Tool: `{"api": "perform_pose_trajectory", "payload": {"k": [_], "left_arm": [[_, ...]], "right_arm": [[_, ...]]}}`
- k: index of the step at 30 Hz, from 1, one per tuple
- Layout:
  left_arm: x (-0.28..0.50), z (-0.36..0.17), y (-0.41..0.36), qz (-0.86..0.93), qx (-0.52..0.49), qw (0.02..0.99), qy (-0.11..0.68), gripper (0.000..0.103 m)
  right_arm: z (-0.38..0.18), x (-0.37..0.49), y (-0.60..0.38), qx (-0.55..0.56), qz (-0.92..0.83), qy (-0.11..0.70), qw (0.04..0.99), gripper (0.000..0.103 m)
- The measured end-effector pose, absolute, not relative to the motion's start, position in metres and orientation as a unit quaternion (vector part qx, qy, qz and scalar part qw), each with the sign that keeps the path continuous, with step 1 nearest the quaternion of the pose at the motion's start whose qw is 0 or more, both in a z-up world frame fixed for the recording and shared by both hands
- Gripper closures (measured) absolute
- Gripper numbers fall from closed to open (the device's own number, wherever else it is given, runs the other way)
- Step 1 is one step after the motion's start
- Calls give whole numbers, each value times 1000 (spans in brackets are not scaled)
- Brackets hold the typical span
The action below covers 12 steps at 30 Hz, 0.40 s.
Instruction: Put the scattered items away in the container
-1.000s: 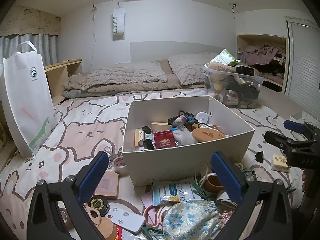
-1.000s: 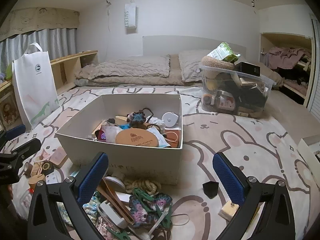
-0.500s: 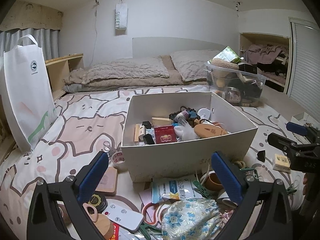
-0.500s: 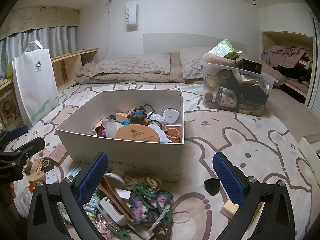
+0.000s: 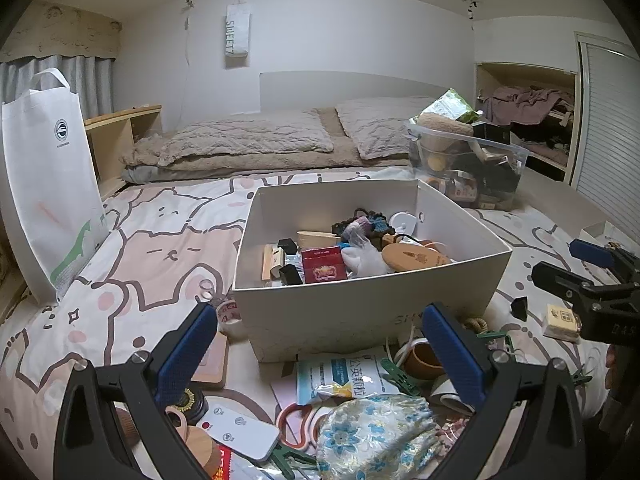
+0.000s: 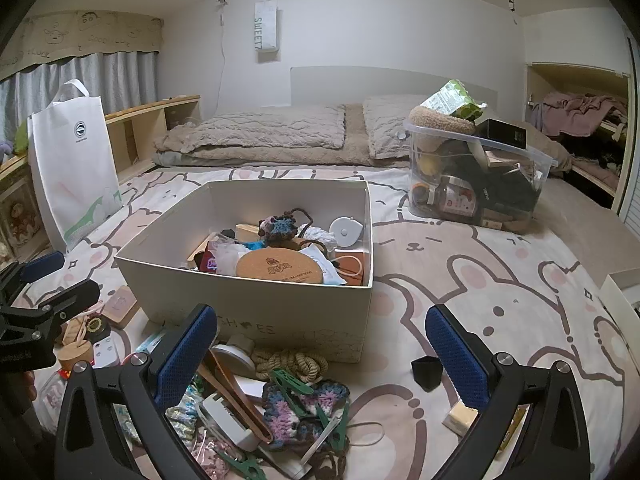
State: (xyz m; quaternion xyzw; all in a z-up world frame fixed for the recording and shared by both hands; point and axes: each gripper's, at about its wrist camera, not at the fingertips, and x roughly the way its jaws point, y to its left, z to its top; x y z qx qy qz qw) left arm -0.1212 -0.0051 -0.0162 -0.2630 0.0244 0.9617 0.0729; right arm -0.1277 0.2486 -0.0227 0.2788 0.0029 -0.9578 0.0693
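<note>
A white cardboard box (image 5: 360, 308) (image 6: 280, 304) sits on the bedspread, holding several small items, among them a cork coaster (image 6: 277, 267) and a red pack (image 5: 323, 269). Loose items lie in front of it: a floral pouch (image 5: 372, 436), a white remote (image 5: 236, 432), a printed packet (image 5: 340, 372), a crochet piece (image 6: 304, 408), green clips (image 6: 292, 384), a rope coil (image 6: 292, 360), a black cap (image 6: 427, 372). My left gripper (image 5: 320, 344) hovers open over the near clutter. My right gripper (image 6: 320, 344) is open too, empty, to the box's right.
A white tote bag (image 5: 48, 184) stands at the left. A clear plastic bin (image 6: 476, 176) full of things sits behind the box on the right. Pillows and a quilt (image 5: 248, 148) lie at the back. A small wrapped block (image 5: 562, 320) rests on the bedspread to the right.
Both grippers have eased slightly back and down from the box; it sits a little lower in both views. Nothing was picked up or let go.
</note>
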Motion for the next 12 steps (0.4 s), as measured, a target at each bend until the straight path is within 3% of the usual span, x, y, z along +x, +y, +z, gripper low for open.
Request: {"api": "perform_pose_trajectory", "payload": {"k": [12], "left_arm": [[-120, -15, -4, 964, -255, 70, 19, 0]], "right_arm": [[-22, -127, 249, 277, -958, 1, 71, 0]]}}
